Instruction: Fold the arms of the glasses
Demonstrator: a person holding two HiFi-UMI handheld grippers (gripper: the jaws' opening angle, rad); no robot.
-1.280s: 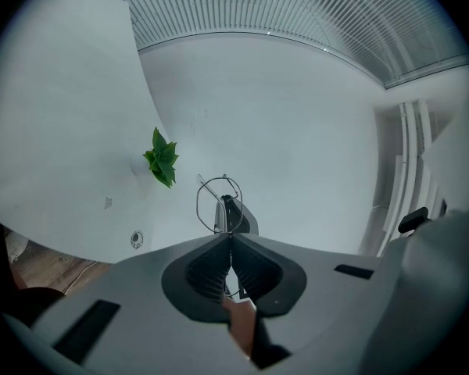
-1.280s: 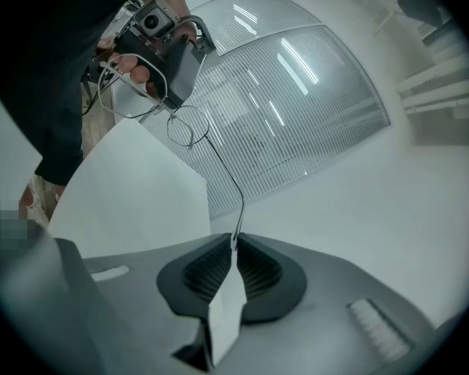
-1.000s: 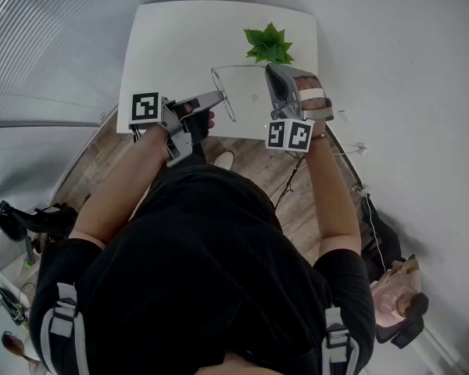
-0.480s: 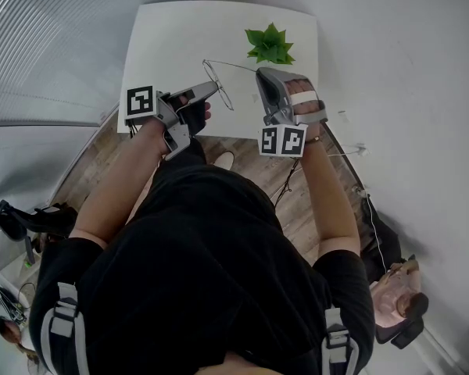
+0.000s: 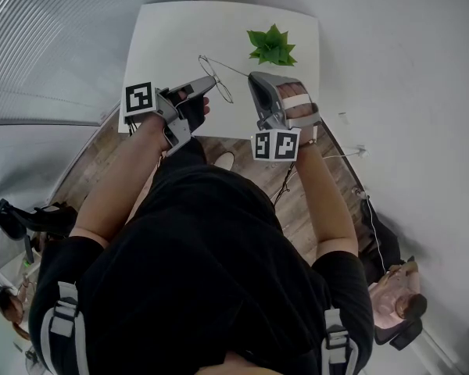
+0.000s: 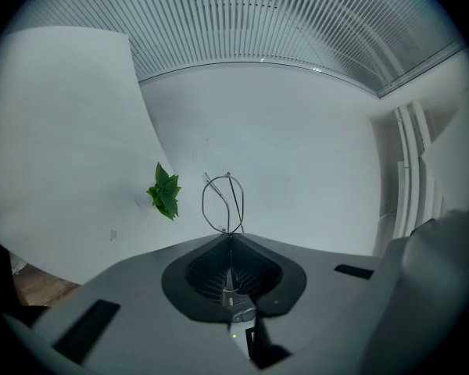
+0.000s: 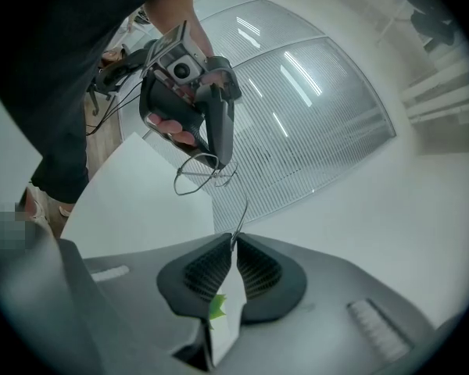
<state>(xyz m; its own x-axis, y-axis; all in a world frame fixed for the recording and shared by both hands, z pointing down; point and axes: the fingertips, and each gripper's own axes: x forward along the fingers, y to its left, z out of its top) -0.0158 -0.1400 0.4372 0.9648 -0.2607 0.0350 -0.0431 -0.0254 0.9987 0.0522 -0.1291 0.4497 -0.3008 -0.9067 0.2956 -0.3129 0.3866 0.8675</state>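
Note:
The thin wire-framed glasses [image 5: 216, 77] hang in the air over the white table [image 5: 164, 37], held between both grippers. My left gripper [image 5: 211, 82] is shut on the frame beside the lens rings [image 6: 223, 201], which stand just past its closed jaws [image 6: 230, 237]. My right gripper [image 5: 252, 78] is shut on the end of one long thin arm [image 7: 241, 213] of the glasses. In the right gripper view that arm runs from the jaws [image 7: 233, 241] up to the lenses [image 7: 203, 174], with the left gripper [image 7: 191, 92] behind them.
A small green plant [image 5: 271, 45] sits on the table at the far right, close behind the right gripper, and also shows in the left gripper view as the plant [image 6: 164, 192]. Wooden floor [image 5: 250, 162] lies below the table's near edge.
Both grippers have carried the glasses leftward and a little farther over the table. The right gripper has drawn closer to the left one, swinging the held arm towards the frame.

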